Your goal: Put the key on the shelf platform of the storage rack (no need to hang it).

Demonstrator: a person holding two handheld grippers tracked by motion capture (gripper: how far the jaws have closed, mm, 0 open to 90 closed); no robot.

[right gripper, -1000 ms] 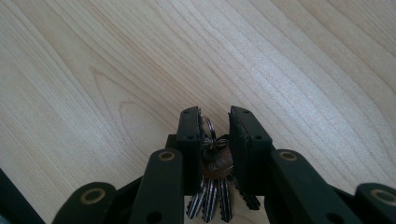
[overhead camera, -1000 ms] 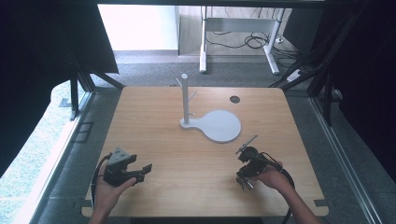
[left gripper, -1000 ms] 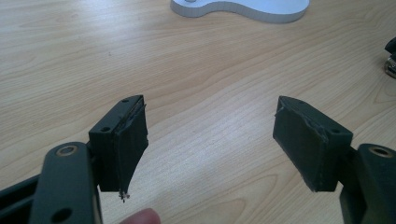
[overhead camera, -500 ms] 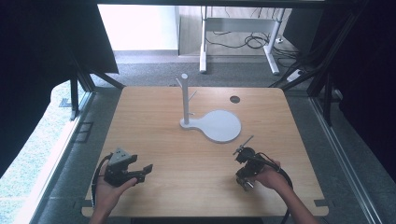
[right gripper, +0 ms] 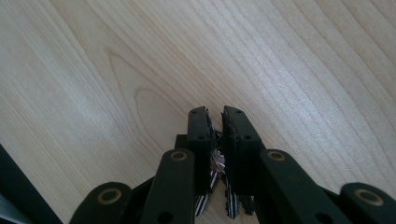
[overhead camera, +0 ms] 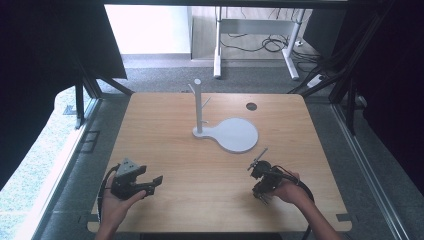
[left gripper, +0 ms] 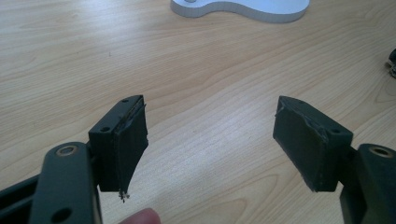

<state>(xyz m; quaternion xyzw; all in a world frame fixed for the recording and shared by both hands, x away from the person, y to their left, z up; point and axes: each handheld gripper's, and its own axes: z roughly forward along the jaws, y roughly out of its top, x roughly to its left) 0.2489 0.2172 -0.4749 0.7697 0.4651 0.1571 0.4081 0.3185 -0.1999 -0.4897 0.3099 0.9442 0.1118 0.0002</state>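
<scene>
1. There is one wooden table (overhead camera: 210,150), and it carries one white stand (overhead camera: 227,131). The stand has a flat round base and one upright post (overhead camera: 198,105) with two short pegs near the top. It is behind the middle of the table, well apart from both tools.
2. There is one dark round hole (overhead camera: 251,106) in the table top, near the far right part, beside the stand.
3. There are two grippers, one in each hand of the person. The left gripper (overhead camera: 150,182) is at the near left part of the table, held in the left hand (overhead camera: 117,202). In the left gripper view its two jaws are spread wide, with bare wood between them, and they hold nothing. The white base of the stand is at the top edge of that view.
4. The right gripper (overhead camera: 260,192) is at the near right part of the table, held in the right hand (overhead camera: 287,192). In the right gripper view its two jaws are pressed almost together, with a thin gap. Some striped frayed material shows low between them; I cannot tell what it is.
5. Behind the table, one desk frame with cables (overhead camera: 272,44) stands on the floor.
</scene>
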